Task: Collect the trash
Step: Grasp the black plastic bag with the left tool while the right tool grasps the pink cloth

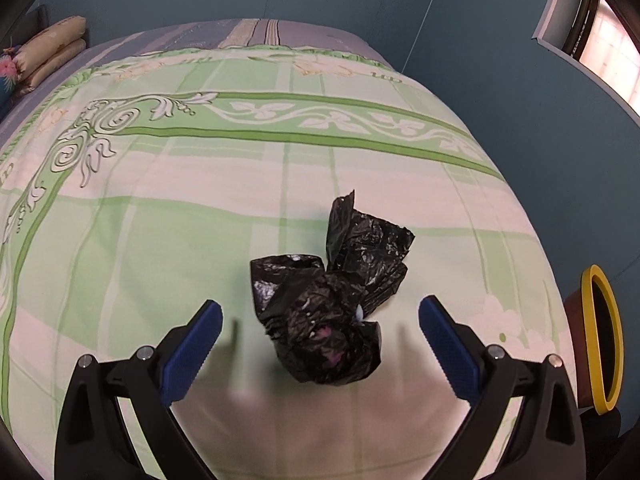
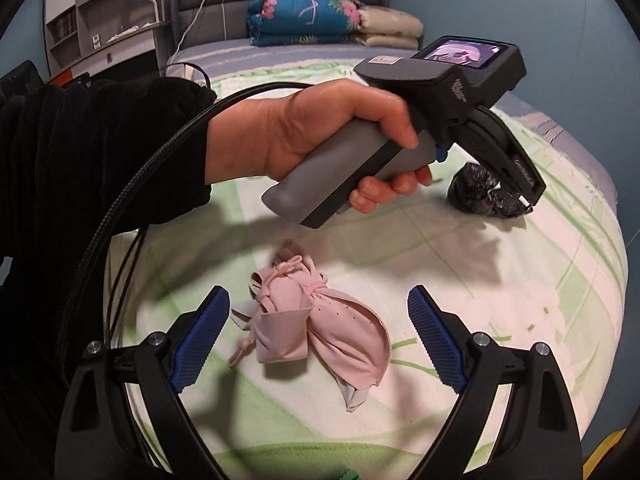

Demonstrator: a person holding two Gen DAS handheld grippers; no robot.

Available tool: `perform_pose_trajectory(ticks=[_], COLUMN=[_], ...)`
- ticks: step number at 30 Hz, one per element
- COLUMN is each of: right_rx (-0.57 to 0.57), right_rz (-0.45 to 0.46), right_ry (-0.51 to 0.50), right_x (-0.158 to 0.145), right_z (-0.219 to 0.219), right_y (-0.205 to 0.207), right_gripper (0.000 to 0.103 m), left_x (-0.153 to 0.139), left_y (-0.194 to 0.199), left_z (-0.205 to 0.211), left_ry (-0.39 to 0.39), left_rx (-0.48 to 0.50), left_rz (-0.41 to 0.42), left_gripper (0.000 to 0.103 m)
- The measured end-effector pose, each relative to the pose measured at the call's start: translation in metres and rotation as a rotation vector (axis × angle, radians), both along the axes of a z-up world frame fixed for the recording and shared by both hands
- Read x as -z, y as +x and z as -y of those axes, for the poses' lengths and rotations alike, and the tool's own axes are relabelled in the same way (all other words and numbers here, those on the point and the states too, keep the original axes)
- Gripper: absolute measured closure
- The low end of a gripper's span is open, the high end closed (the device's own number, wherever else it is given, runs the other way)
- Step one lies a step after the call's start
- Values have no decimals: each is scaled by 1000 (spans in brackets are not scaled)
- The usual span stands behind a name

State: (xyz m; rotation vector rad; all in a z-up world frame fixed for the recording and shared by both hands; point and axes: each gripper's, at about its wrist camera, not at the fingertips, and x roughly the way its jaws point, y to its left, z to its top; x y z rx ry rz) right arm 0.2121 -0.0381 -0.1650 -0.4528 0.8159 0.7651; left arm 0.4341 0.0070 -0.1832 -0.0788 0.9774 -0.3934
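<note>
Bin [image 1: 600, 340]: yellow-rimmed, brown body, on the floor off the right edge of the bed in the left wrist view. Interior reads dark, contents can't be made out.

Trash item 1: crumpled black plastic bag [image 1: 332, 300] on the green-and-white patterned bedspread [image 1: 160, 240]. Something pinkish shows through the film, a bit of white at its right side. Left gripper [image 1: 320, 320] hangs just above it with jaws wide, blue pads either side of the bag, not touching it. The right wrist view shows the same bag [image 2: 484, 194] at the tip of the left gripper, with the person's left hand [image 2: 340, 136] wrapped round the grey handle, black sleeve [image 2: 100, 152] behind it.

Trash item 2: knotted pink cloth bundle [image 2: 316, 320], drawstring on top, lying flat on the bedspread nearer the foot of the bed, well apart from the black bag. Right gripper [image 2: 318, 328] over it, jaws wide, pads clear of the cloth on both sides.

Around: black cable [image 2: 132, 200] loops from the left gripper handle across the left of the right wrist view, next to the right gripper's left finger. Folded quilts [image 2: 332, 16] stacked at the grey headboard, shelf unit [image 2: 100, 12] left of it. Window [image 1: 600, 48] in the blue wall to the right.
</note>
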Motion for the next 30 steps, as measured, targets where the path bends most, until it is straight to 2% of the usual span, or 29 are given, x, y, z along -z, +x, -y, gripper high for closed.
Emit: perform_pose_trajectory(ticks=[8, 13, 16, 18, 25, 30], right_rx=[6, -3, -6, -1, 18, 16], right_rz=[-76, -85, -92, -94, -94, -92], right_ry=[-19, -31, -41, -43, -51, -49], right_x=[12, 15, 17, 18, 20, 18], right_z=[1, -3, -3, -5, -1, 3], right_y=[10, 9, 9, 9, 13, 14], right_gripper=[28, 37, 43, 49, 70, 77], left_x=[15, 18, 20, 20, 18, 14], left_y=[8, 9, 11, 10, 8, 7], left_z=[6, 7, 9, 9, 9, 6], left_ry=[-9, -15, -8, 2, 12, 2], left_rx=[5, 0, -5, -15, -7, -15], left_rz=[-22, -29, -29, -24, -17, -17], left_gripper=[9, 21, 32, 45, 58, 61])
